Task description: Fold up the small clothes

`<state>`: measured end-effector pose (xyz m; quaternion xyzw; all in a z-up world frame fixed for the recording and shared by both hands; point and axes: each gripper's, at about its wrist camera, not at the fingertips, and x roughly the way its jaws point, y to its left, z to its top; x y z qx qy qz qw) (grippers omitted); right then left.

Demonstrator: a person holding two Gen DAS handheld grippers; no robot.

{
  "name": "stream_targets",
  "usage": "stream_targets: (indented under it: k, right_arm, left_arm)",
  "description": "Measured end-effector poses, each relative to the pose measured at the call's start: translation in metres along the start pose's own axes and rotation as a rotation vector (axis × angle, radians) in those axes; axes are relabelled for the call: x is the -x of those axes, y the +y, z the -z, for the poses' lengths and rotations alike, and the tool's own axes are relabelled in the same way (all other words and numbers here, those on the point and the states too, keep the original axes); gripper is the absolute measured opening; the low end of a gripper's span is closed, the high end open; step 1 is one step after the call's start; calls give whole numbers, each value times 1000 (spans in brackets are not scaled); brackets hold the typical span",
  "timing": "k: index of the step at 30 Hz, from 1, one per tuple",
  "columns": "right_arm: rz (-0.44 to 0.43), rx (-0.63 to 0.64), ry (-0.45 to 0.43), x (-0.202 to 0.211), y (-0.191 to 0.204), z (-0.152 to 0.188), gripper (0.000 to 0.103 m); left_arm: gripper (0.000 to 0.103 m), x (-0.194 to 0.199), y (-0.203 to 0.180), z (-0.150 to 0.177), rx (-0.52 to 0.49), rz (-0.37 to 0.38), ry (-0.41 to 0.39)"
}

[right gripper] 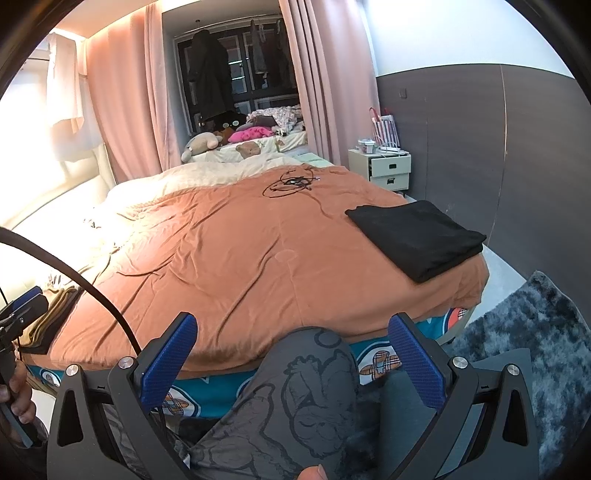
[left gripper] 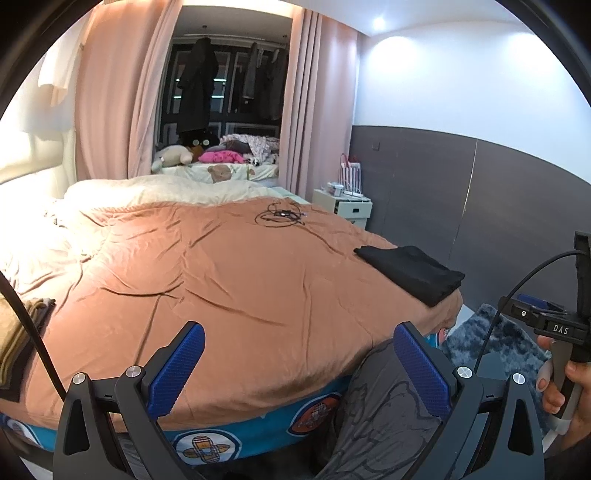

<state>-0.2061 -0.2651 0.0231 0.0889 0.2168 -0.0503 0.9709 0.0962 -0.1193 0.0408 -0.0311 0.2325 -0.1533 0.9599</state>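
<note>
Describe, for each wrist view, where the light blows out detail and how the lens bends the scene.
Left wrist view: the left side by the cream bedding is overexposed, a ceiling light glares, and the orange bedspread bulges. Right wrist view: the left edge washes out white, the grey wall panel curves, and the folded black garment stays sharp.

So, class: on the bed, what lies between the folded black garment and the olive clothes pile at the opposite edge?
Only bare, wrinkled orange bedspread separates the folded black garment from the olive clothes pile; the right wrist view shows it.
</note>
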Motion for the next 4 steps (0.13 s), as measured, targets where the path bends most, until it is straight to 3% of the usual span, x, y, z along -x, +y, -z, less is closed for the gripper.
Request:
stream_targets:
  k: [4]
  right_arm:
    - [-4,9,-10,6,-1,1,103]
  left_arm:
    - [103,8,2,1,6,-3,-10]
